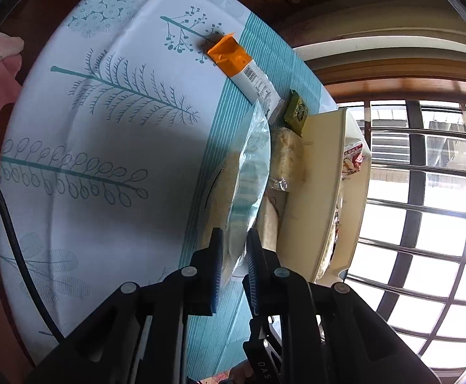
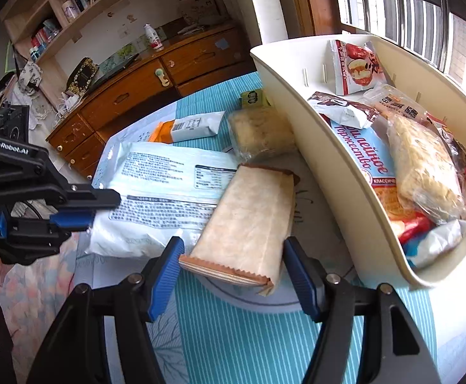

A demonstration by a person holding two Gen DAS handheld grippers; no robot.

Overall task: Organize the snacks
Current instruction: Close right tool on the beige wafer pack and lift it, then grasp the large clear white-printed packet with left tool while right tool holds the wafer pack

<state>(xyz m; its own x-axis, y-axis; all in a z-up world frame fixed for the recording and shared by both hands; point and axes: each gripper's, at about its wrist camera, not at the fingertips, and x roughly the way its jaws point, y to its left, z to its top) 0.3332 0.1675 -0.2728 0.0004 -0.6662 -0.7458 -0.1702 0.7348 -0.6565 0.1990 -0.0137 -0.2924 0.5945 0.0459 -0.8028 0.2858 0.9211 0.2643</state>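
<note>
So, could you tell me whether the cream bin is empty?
No, the cream bin holds several snack packets, including a red-date packet.

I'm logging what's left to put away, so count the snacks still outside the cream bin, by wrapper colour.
Pale blue and white bag: 1
Tan packet: 1
Orange and white bar: 1
Clear-wrapped cake: 1
Green packet: 1
Total: 5
</note>
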